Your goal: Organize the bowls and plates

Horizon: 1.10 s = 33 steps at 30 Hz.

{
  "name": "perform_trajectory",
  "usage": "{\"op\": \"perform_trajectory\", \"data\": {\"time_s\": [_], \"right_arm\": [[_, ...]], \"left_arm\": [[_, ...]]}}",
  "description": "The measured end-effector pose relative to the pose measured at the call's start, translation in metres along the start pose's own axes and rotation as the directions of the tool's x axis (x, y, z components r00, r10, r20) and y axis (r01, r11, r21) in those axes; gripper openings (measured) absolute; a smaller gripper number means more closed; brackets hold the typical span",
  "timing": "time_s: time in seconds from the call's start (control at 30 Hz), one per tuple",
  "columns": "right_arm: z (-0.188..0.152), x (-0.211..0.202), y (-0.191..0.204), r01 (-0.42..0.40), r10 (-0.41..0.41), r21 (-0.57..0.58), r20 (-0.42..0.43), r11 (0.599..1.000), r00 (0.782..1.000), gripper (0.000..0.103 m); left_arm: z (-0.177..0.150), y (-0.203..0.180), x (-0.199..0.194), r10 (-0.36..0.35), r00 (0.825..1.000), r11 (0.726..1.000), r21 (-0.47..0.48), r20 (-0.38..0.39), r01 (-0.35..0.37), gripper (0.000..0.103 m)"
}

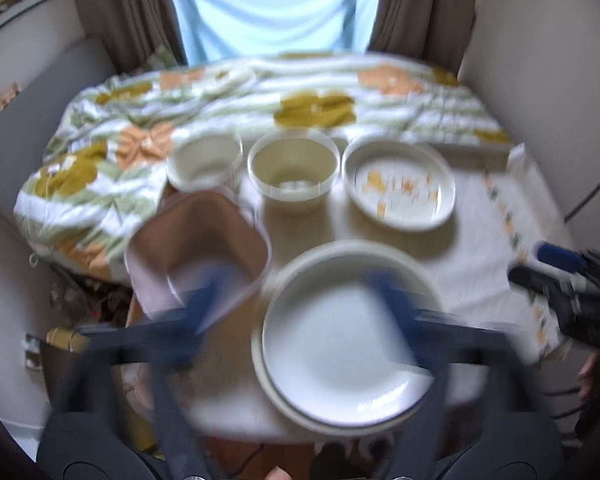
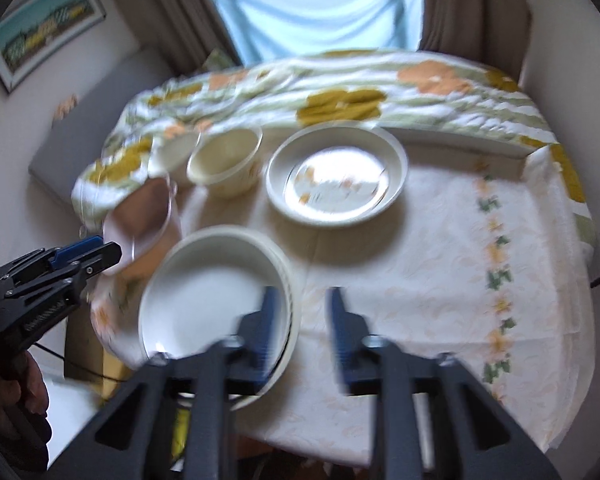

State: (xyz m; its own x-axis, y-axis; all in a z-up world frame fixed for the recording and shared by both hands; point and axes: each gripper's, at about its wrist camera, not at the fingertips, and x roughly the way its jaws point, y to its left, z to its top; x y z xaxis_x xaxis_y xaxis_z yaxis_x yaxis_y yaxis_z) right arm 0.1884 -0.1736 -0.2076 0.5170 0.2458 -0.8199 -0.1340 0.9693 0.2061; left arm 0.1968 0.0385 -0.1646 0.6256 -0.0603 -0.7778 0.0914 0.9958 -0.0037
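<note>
Both handheld grippers hang open and empty above a cloth-covered table (image 2: 440, 240): the left gripper (image 1: 300, 300), jaws spread wide, frames a plain white round plate (image 1: 340, 352) resting in a cream rimmed plate, while the right gripper (image 2: 300, 332) straddles that stack's edge without touching it. The stack looks just set down, so the next move likely calls for reaching forward of the jaws to the cream shallow bowl with orange flecks (image 1: 400, 186). Two cream round tubs (image 1: 292, 170) and a tilted brown square plastic container (image 1: 198, 244) crowd the left jaws' far side.
</note>
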Motion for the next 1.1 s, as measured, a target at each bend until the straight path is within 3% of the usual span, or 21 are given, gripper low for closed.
{"op": "perform_trajectory", "data": {"time_s": [0.03, 0.2, 0.3, 0.33, 0.47, 0.67, 0.8, 0.9, 0.93, 1.0, 1.1], "right_arm": [[0.002, -0.006, -0.003, 0.001, -0.002, 0.021, 0.021, 1.000, 1.000, 0.087], [0.011, -0.025, -0.016, 0.020, -0.023, 0.045, 0.074, 0.999, 0.997, 0.088], [0.028, -0.033, -0.025, 0.071, -0.069, -0.015, 0.100, 0.997, 0.993, 0.103], [0.036, -0.035, -0.030, 0.081, -0.077, -0.031, 0.108, 0.996, 0.991, 0.102], [0.073, -0.020, -0.057, 0.082, -0.082, -0.068, 0.012, 0.994, 0.997, 0.102], [0.110, 0.003, -0.084, 0.022, -0.021, -0.193, 0.006, 0.981, 1.000, 0.103], [0.136, 0.049, -0.098, -0.028, 0.006, -0.287, -0.079, 0.958, 0.997, 0.103], [0.150, 0.094, -0.109, -0.134, 0.081, -0.323, -0.172, 0.937, 0.982, 0.103], [0.153, 0.109, -0.111, -0.163, 0.099, -0.347, -0.194, 0.924, 0.976, 0.102], [0.157, 0.131, -0.112, -0.205, 0.124, -0.378, -0.227, 0.903, 0.966, 0.095], [0.160, 0.165, -0.113, -0.285, 0.172, -0.385, -0.302, 0.878, 0.938, 0.067]], "left_arm": [[0.004, 0.001, -0.005, -0.006, 0.999, 1.000, -0.003, 0.036, 0.006, 0.103], [0.032, -0.003, 0.000, -0.077, 0.997, 0.997, -0.019, 0.028, 0.078, 0.103], [0.046, -0.009, 0.009, -0.087, 0.996, 0.995, -0.047, 0.009, 0.087, 0.103], [0.048, -0.012, 0.012, -0.094, 0.996, 0.994, -0.059, 0.005, 0.094, 0.103], [0.059, -0.027, 0.033, -0.104, 0.994, 0.990, -0.102, -0.046, 0.099, 0.103], [0.062, -0.050, 0.077, -0.081, 0.989, 0.980, -0.193, -0.122, 0.056, 0.102], [0.062, -0.058, 0.117, -0.091, 0.981, 0.953, -0.302, -0.170, 0.036, 0.102], [0.061, -0.064, 0.144, -0.065, 0.977, 0.944, -0.330, -0.204, -0.006, 0.096], [0.060, -0.066, 0.156, -0.067, 0.973, 0.938, -0.347, -0.223, -0.015, 0.093], [0.058, -0.066, 0.173, -0.068, 0.965, 0.929, -0.370, -0.253, -0.032, 0.077], [0.053, -0.065, 0.200, -0.068, 0.951, 0.916, -0.396, -0.302, -0.061, 0.064]]}}
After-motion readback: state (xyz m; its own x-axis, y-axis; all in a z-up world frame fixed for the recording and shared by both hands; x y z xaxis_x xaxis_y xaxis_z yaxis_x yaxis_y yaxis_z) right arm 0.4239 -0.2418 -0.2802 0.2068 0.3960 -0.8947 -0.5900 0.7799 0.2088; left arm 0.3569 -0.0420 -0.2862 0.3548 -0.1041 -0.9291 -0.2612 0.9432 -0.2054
